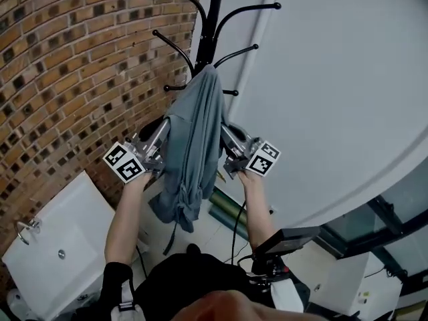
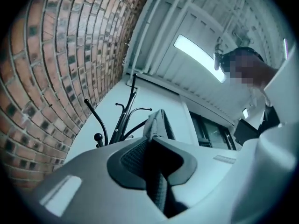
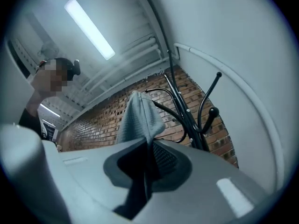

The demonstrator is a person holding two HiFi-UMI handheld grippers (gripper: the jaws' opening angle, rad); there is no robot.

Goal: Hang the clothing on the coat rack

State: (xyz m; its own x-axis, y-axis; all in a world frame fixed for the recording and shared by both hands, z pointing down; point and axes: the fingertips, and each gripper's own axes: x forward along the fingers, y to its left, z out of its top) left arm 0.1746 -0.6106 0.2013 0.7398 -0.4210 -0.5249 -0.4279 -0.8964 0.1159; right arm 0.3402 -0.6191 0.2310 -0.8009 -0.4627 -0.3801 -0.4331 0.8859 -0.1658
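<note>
I have the garment (image 1: 194, 146) between my two grippers. The left gripper (image 1: 164, 130) pinches its left edge and the right gripper (image 1: 225, 131) its right edge. In each gripper view the jaws stand nearly together, with a fold of the cloth clamped between the pads and rising past the tips.

The cloth's top comes to a narrow peak against the pole of the black coat rack (image 1: 212, 19), just where the lower hooks branch off. I cannot tell whether it rests on a hook. From there it widens down to my grippers, then hangs below them in loose, bunched folds. It is a grey-blue fabric with a fine knitted texture. The rack stands in the corner between the brick wall (image 1: 67, 59) and the white wall (image 1: 334, 79).
</note>
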